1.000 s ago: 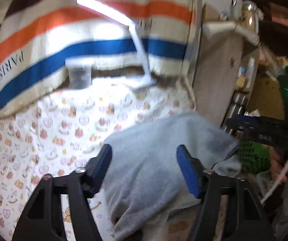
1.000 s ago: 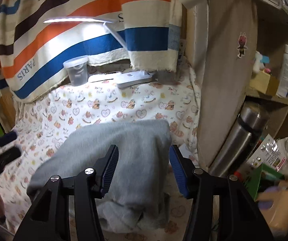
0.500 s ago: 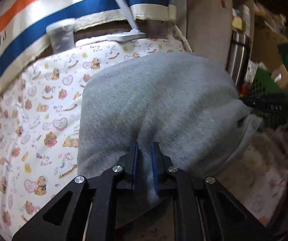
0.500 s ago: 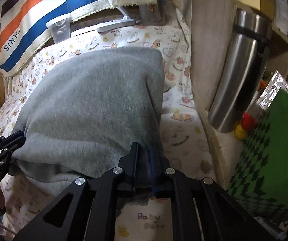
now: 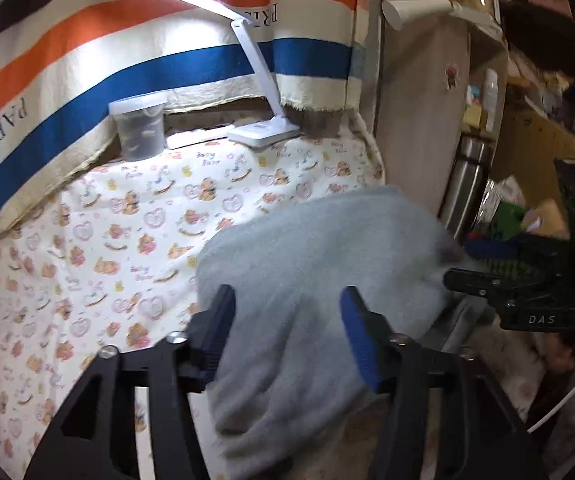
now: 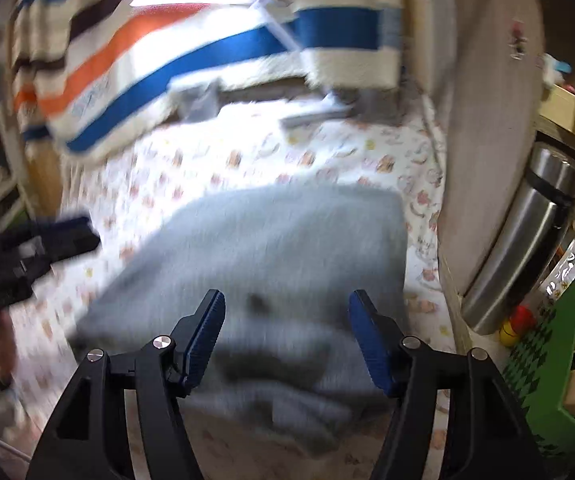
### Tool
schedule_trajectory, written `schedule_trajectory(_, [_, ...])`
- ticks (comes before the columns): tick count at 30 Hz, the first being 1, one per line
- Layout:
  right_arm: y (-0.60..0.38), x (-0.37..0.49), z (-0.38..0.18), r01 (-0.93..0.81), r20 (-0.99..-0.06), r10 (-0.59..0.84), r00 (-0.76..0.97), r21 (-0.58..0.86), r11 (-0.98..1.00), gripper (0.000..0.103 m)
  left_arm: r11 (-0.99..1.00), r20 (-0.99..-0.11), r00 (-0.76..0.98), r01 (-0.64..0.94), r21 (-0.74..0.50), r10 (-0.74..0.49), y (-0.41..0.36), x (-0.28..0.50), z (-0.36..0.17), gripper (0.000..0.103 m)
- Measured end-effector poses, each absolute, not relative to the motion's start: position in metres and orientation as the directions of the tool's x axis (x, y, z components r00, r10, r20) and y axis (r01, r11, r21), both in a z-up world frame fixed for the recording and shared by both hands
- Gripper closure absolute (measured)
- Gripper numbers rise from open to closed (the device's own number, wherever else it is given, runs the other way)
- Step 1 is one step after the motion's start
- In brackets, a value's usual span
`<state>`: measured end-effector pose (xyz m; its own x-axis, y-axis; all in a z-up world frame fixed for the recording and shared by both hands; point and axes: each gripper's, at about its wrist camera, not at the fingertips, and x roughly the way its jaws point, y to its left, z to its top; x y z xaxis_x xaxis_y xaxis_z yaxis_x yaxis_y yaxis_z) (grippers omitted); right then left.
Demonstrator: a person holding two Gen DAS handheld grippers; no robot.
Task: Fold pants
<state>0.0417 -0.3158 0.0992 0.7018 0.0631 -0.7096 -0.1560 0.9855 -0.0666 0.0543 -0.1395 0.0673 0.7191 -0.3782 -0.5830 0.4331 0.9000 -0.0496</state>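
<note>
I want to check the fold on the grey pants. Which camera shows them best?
The left wrist view: the grey pants are sharp there, lying folded on the printed sheet, apart from the open fingers. The right wrist view shows the grey pants more fully, including the bunched near edge, but motion blur smears the detail.

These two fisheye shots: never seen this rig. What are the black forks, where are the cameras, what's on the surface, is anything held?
No robot here: a person carries a hand-held gripper in each hand, each with a camera looking out along its two blue-padded fingers. The left view shows the left hand-held gripper, the right view the right hand-held gripper. Each also appears at the edge of the other's view. Below them lie folded grey pants on a bear-print sheet, with a lit desk lamp and a lidded plastic tub at the back. Both sets of jaws have just been opening; the pads stand apart, above the pants, gripping nothing.
</note>
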Motion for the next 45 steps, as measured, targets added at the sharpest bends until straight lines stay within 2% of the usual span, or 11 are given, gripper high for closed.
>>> schedule_trajectory(6, [-0.33, 0.015, 0.085, -0.078, -0.699, -0.13, 0.703, -0.257, 0.963, 0.037, 0.914, -0.644, 0.684, 0.401, -0.059, -0.342, -0.128, 0.058, 0.044, 0.037])
schedule_trajectory(10, [-0.351, 0.002, 0.091, -0.04, -0.702, -0.144, 0.698, -0.238, 0.97, 0.062, 0.924, -0.656, 0.675, 0.372, -0.094, -0.338, -0.119, 0.065, 0.04, 0.035])
schedule_trajectory(15, [-0.36, 0.004, 0.075, -0.067, -0.749, -0.102, 0.655, -0.193, 0.979, 0.067, 0.912, -0.673, 0.663, 0.408, -0.042, -0.327, -0.123, 0.043, 0.026, 0.028])
schedule_trajectory(20, [-0.36, 0.003, 0.067, -0.086, -0.733, -0.105, 0.672, -0.218, 0.972, 0.058, 0.91, -0.698, 0.652, 0.415, -0.001, -0.298, -0.123, 0.031, 0.006, 0.015])
schedule_trajectory(24, [-0.372, 0.017, 0.064, -0.026, -0.7, -0.149, 0.699, -0.234, 0.972, 0.024, 0.917, -0.748, 0.593, 0.395, -0.052, -0.298, -0.123, 0.046, -0.008, 0.014])
schedule_trajectory(26, [-0.381, 0.019, 0.065, -0.03, -0.702, -0.094, 0.706, -0.163, 0.986, 0.025, 0.918, -0.752, 0.59, 0.393, -0.05, -0.293, -0.127, 0.05, -0.013, 0.014])
schedule_trajectory(28, [-0.386, 0.021, 0.065, -0.062, -0.704, -0.014, 0.71, -0.082, 0.995, 0.056, 0.923, -0.742, 0.608, 0.383, -0.038, -0.283, -0.13, 0.051, -0.015, 0.016])
schedule_trajectory(31, [-0.383, 0.021, 0.065, -0.106, -0.702, 0.058, 0.71, -0.025, 0.994, 0.084, 0.924, -0.72, 0.622, 0.376, -0.07, -0.308, -0.131, 0.05, -0.011, 0.044])
schedule_trajectory(35, [-0.384, -0.003, 0.078, -0.1, -0.644, 0.068, 0.762, -0.012, 0.995, 0.092, 0.934, -0.686, 0.658, 0.345, -0.09, -0.309, -0.122, 0.046, -0.002, 0.072])
schedule_trajectory(39, [-0.396, -0.028, 0.084, -0.083, -0.608, 0.088, 0.789, 0.036, 0.996, 0.095, 0.937, -0.695, 0.649, 0.334, -0.105, -0.31, -0.115, 0.047, -0.008, 0.073])
schedule_trajectory(45, [-0.397, -0.016, 0.032, -0.024, -0.721, 0.032, 0.692, 0.021, 0.999, 0.095, 0.935, -0.67, 0.689, 0.355, -0.018, -0.274, -0.125, 0.034, -0.008, 0.06])
